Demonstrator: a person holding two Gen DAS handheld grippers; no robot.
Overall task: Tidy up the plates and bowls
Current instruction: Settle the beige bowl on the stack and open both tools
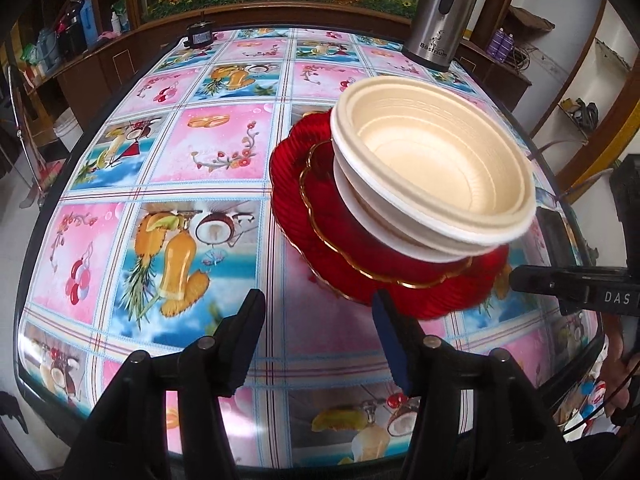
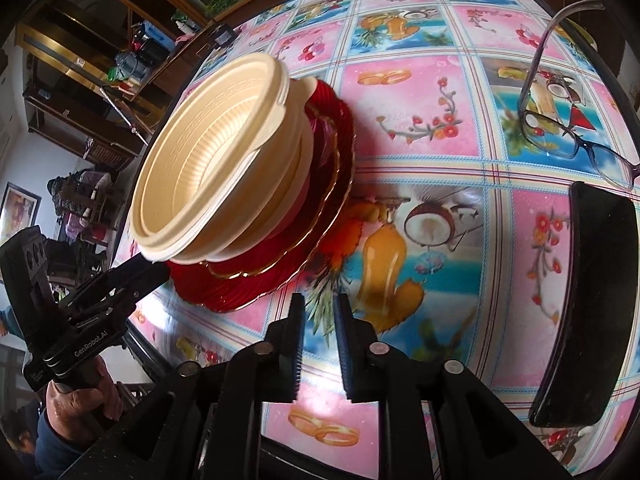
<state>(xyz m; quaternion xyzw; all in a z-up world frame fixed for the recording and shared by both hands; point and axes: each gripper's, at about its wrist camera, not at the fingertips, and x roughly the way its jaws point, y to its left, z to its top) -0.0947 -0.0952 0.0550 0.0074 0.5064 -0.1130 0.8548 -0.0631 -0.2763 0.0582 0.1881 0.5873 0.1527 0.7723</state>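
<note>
Left gripper, lower centre, jaws apart, empty. Bowls stacked on red plates, right of centre.

Right gripper, bottom centre, jaws slightly parted, empty. Stack upper left; glasses upper right.

Matt cream foam-like bowls, glossy ribbed red glass-like plates with gilt rims, shiny printed plastic tablecloth, brushed-metal flask.
</note>
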